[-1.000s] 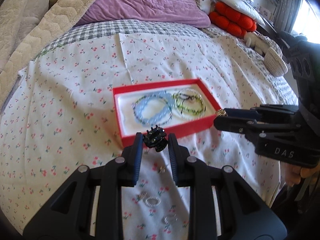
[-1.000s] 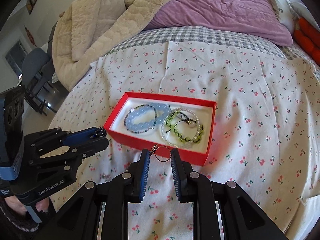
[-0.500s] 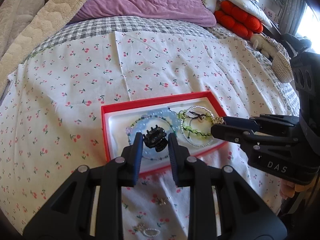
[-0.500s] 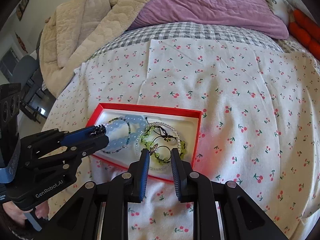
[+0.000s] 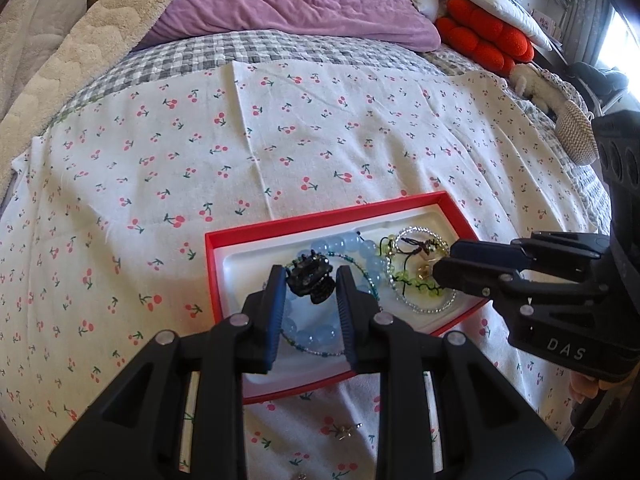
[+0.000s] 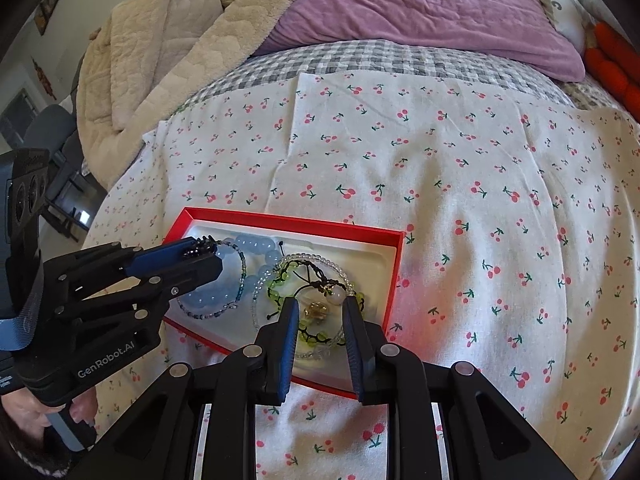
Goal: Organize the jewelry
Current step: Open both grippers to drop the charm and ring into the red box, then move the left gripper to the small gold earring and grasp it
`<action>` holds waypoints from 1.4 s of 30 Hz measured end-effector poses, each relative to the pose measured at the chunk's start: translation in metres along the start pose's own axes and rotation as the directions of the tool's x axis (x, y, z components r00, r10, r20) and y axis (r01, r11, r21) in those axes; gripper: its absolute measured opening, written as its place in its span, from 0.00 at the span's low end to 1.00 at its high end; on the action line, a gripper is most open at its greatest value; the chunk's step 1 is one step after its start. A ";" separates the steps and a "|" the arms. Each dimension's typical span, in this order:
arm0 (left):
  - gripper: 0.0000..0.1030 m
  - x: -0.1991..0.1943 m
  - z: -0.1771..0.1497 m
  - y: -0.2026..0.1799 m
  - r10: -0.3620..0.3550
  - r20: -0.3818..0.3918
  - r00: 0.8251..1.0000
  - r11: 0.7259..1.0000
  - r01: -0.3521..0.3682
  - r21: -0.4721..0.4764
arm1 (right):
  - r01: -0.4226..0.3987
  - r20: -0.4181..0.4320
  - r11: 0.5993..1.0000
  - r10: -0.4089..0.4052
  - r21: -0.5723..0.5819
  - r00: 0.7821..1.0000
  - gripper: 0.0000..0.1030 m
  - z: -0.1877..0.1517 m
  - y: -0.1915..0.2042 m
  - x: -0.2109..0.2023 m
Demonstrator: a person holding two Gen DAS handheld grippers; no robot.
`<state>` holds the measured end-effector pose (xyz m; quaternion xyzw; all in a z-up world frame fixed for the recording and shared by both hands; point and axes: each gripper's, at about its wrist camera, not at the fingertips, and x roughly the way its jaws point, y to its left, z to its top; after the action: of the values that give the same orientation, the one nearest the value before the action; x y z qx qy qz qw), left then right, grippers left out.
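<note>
On the cherry-print cloth (image 5: 320, 140) spread over the bed sits one red box (image 5: 320, 220), near the cloth's front edge, and both tools are working over it, so the step in hand looks like dropping small pieces into the box. The left gripper (image 5: 311, 277) is clenched on one black claw clip (image 5: 310, 285) and hangs over the box's left half, above the blue beads. The right gripper (image 6: 320, 304) is over the right half near the front wall with its fingers parted. One small gold piece (image 6: 316, 310) lies between them on the green beads, seemingly let go, though the view is too tight to be sure. In the box I count four bracelets: one of large blue beads (image 5: 348, 240), one thin teal strand (image 5: 320, 354), one green on black cord (image 5: 416, 289) and one of clear beads (image 5: 424, 232). Next, the left jaws need to open and lower the clip onto bare lining at the left wall, not tangled in the strands. At least one loose trinket (image 5: 342, 432) waits on the cloth in front of the box.
</note>
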<state>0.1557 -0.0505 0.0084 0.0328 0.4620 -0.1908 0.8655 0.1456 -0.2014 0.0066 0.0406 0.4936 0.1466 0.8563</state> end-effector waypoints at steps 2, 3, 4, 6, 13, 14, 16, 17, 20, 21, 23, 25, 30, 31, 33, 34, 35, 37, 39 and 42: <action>0.30 0.000 0.000 -0.001 0.002 0.000 1.000 1.000 -0.002 0.004 | -0.005 -0.005 1.000 0.005 0.002 1.000 0.24 0.001 0.000 0.000; 0.35 -0.001 0.000 -0.002 0.004 0.003 1.000 1.000 -0.004 0.005 | -0.010 -0.008 1.000 0.010 0.007 1.000 0.24 0.001 -0.001 -0.001; 0.37 -0.003 0.000 -0.002 0.005 0.006 1.000 1.000 -0.005 0.007 | -0.013 -0.010 1.000 0.013 0.009 1.000 0.27 0.001 0.000 -0.002; 0.42 -0.006 0.000 -0.004 0.009 0.015 1.000 1.000 -0.009 0.013 | -0.016 -0.010 1.000 0.016 0.010 1.000 0.38 0.002 0.000 -0.004; 0.45 -0.023 0.001 -0.001 0.008 0.031 0.999 1.000 -0.008 0.000 | -0.016 0.047 1.000 0.016 0.000 0.999 0.57 0.003 0.007 -0.026; 0.49 -0.027 0.001 -0.001 0.009 0.037 0.999 1.000 -0.009 -0.001 | -0.013 0.051 1.000 0.013 0.002 0.999 0.57 0.003 0.006 -0.029; 0.55 -0.032 0.000 -0.001 0.011 0.047 0.999 1.000 -0.012 0.000 | -0.010 0.055 1.000 0.010 0.005 0.998 0.57 0.001 0.006 -0.034; 0.57 -0.036 -0.002 -0.001 0.014 0.052 0.999 1.000 -0.014 0.003 | -0.007 0.056 1.000 0.007 0.007 0.998 0.58 0.001 0.006 -0.037; 0.61 -0.044 -0.006 0.001 0.017 0.050 0.999 1.000 -0.017 0.002 | 0.001 0.063 1.000 -0.002 0.007 0.998 0.60 -0.002 0.008 -0.045; 0.64 -0.046 -0.007 0.001 0.018 0.049 0.999 1.000 -0.018 0.001 | 0.002 0.066 1.000 -0.003 0.009 0.998 0.63 -0.003 0.008 -0.048; 0.71 -0.051 -0.011 0.002 0.023 0.045 0.999 1.000 -0.023 -0.003 | 0.005 0.071 1.000 -0.006 0.015 0.997 0.66 -0.006 0.008 -0.054; 0.78 -0.056 -0.015 0.003 0.029 0.044 0.999 1.000 -0.029 -0.006 | 0.009 0.075 1.000 -0.010 0.013 0.997 0.68 -0.009 0.010 -0.059; 0.81 -0.066 -0.027 0.004 0.038 0.027 0.999 0.999 -0.038 0.006 | 0.026 0.069 1.000 -0.026 0.003 0.997 0.71 -0.020 0.013 -0.069; 0.82 -0.068 -0.030 0.004 0.040 0.023 0.999 0.999 -0.040 0.008 | 0.027 0.067 1.000 -0.028 0.003 0.997 0.73 -0.022 0.014 -0.070; 0.85 -0.071 -0.036 0.004 0.045 0.016 0.999 0.999 -0.045 0.012 | 0.032 0.063 0.999 -0.032 -0.001 0.997 0.77 -0.027 0.015 -0.073; 0.86 -0.074 -0.039 0.005 0.048 0.014 0.999 0.999 -0.049 0.014 | 0.034 0.062 0.999 -0.034 -0.004 0.998 0.78 -0.029 0.016 -0.074; 0.88 -0.076 -0.043 0.006 0.053 0.012 0.999 0.998 -0.053 0.016 | 0.036 0.060 0.999 -0.035 -0.006 0.998 0.80 -0.031 0.017 -0.075; 0.90 -0.079 -0.049 0.008 0.062 0.004 0.998 0.998 -0.062 0.020 | 0.043 0.049 0.999 -0.042 -0.015 0.998 0.81 -0.038 0.019 -0.075; 0.92 -0.081 -0.056 0.010 0.069 -0.006 0.998 0.997 -0.069 0.021 | 0.053 0.036 0.998 -0.052 -0.026 0.998 0.82 -0.044 0.020 -0.074; 0.93 -0.083 -0.068 0.013 0.086 -0.026 0.996 0.996 -0.085 0.030 | 0.064 0.017 0.997 -0.064 -0.039 0.998 0.82 -0.051 0.023 -0.071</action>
<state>0.0653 0.0026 0.0351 0.0676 0.4692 -0.1596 0.8659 0.0633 -0.2037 0.0451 0.0087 0.4850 0.1286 0.8650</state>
